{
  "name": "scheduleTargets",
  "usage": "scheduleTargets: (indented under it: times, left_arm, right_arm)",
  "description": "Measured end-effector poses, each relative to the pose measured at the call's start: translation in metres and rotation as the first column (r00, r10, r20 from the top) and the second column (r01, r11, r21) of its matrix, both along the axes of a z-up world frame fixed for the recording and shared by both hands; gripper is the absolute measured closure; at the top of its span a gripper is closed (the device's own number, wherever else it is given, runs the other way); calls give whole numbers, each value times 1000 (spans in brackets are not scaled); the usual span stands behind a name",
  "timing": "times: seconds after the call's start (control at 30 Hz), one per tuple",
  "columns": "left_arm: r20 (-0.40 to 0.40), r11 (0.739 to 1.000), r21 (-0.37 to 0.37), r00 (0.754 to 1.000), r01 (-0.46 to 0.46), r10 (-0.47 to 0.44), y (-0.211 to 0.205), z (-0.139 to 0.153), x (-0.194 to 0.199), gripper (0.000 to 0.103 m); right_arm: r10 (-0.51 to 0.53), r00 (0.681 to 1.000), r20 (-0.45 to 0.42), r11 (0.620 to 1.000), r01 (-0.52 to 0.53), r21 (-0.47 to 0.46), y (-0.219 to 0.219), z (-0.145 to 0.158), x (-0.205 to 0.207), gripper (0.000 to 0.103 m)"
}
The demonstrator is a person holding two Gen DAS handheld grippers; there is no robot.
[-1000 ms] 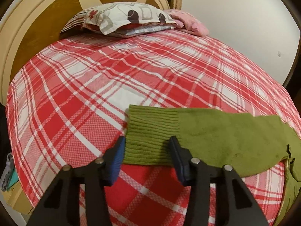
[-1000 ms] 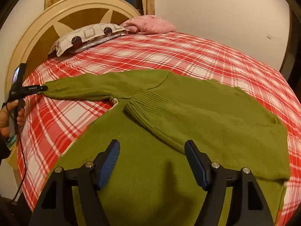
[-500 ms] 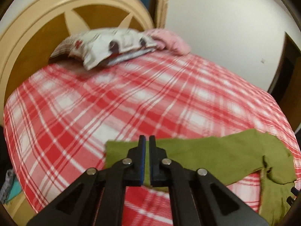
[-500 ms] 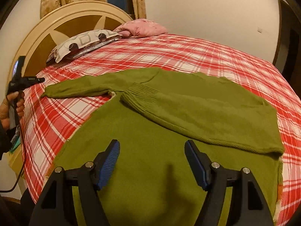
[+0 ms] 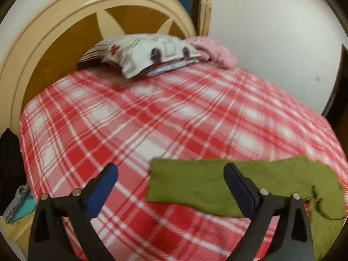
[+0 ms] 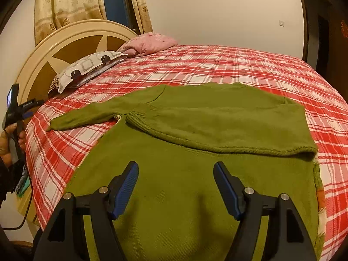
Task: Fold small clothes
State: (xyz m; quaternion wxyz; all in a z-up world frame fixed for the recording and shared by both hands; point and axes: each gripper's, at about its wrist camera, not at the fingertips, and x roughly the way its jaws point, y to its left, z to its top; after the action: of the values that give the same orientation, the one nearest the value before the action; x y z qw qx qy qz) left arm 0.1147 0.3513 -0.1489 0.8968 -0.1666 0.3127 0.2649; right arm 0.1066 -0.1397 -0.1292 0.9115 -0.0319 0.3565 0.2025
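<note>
green sweater [image 6: 195,184] lies flat on bed [image 6: 239,69], one sleeve crossed for folding; left tool [image 5: 170,180] and right tool [image 6: 176,180] spread apart, empty.

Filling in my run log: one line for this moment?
left gripper: open, above sleeve | right gripper: open over green sweater | one sleeve folded

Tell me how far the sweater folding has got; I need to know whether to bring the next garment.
Early. Done: one sleeve is folded across the green sweater on the plaid bed. In hand: nothing; the left gripper has its jaws open beside the other sleeve, and the right gripper hovers open over the body. Left: fold that outstretched sleeve in, then fold the body.
</note>
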Motion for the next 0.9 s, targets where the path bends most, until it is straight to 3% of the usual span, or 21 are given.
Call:
scheduleTargets:
  times: [0.03,0.1,0.27,0.37,0.4,0.43,0.47,0.5,0.63,0.73,0.9]
  left_arm:
    - [-12,1000,-5,1000,1,-1,2,-6,1,20]
    - [-61,999,-46,998,-1,-2,10,-25,10,27]
    - [-100,986,-163,995,-30,13,15,-61,23,31]
    - [-123,996,-82,992,-17,7,0,-63,32,30]
    - [-124,998,-68,992,-10,1,-3,-62,34,41]
    - [-111,998,-67,994,1,-9,-4,-61,33,71]
    - [-96,996,-80,995,31,-39,-4,-58,33,84]
    - [-95,994,-95,994,49,-58,-5,-55,34,90]
    - [-52,995,-61,996,76,-79,-15,-36,31,92]
    - [28,991,-69,993,113,-111,-29,-6,28,92]
    - [149,967,-35,958,253,-246,-78,52,38,92]
  right_arm:
    - [3,1000,3,1000,-3,-4,1,-1,-1,31]
    - [12,1000,7,1000,-12,-14,3,-3,-3,31]
    - [29,1000,2,999,-29,-25,10,-6,-5,31]
    - [40,999,3,998,-39,-42,14,-7,-6,31]
    - [41,999,3,998,-41,-45,15,-7,-6,31]
    - [44,999,3,998,-43,-46,16,-8,-6,31]
    - [46,999,3,998,-46,-44,17,-7,-6,31]
    - [48,999,5,998,-48,-40,17,-7,-6,31]
    - [55,998,20,998,-55,-25,18,-3,-9,31]
    - [52,998,32,998,-51,-20,17,-1,-11,31]
    - [28,999,40,999,-27,-18,7,3,-12,31]
